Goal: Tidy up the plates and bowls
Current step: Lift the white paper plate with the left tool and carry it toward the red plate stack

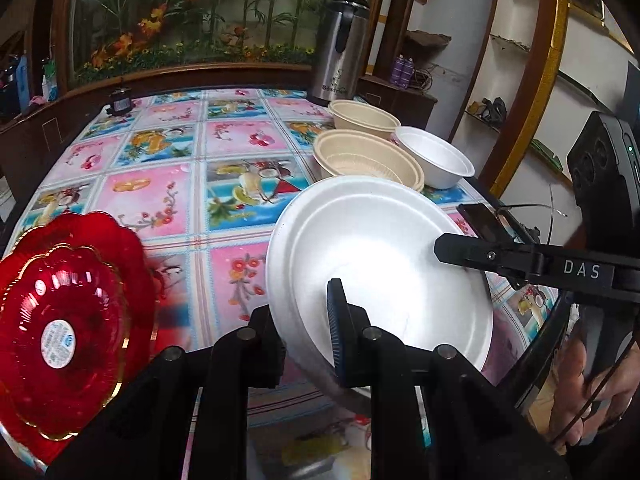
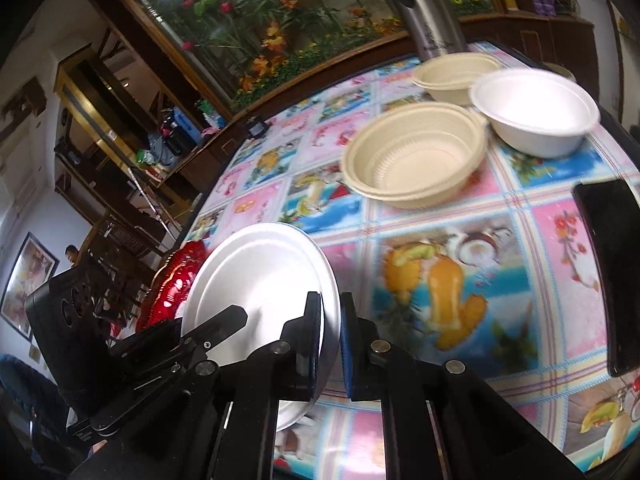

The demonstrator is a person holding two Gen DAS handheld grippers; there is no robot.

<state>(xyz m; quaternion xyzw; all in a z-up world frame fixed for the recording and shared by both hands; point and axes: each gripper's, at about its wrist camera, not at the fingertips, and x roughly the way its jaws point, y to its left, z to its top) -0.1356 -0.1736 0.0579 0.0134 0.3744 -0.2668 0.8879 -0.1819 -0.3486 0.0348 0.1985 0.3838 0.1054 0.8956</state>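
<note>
A white foam plate [image 1: 380,264] is tilted above the table's near edge. My left gripper [image 1: 308,320] is shut on its near rim. My right gripper [image 2: 331,344] has its jaws on either side of the plate's [image 2: 260,280] right rim with a small gap on the right side; in the left wrist view its fingers [image 1: 480,254] reach in from the right. Stacked red scalloped plates [image 1: 68,328] lie at the left; they also show in the right wrist view [image 2: 176,292]. Two stacks of beige bowls [image 1: 368,164] [image 1: 364,118] and a white foam bowl [image 1: 436,158] stand at the far right.
A steel thermos jug [image 1: 340,52] stands at the far edge behind the bowls. A black phone [image 2: 612,272] lies on the flowered tablecloth [image 1: 192,184] at the right. A small dark object [image 1: 120,104] sits at the far left edge. A wooden cabinet is behind.
</note>
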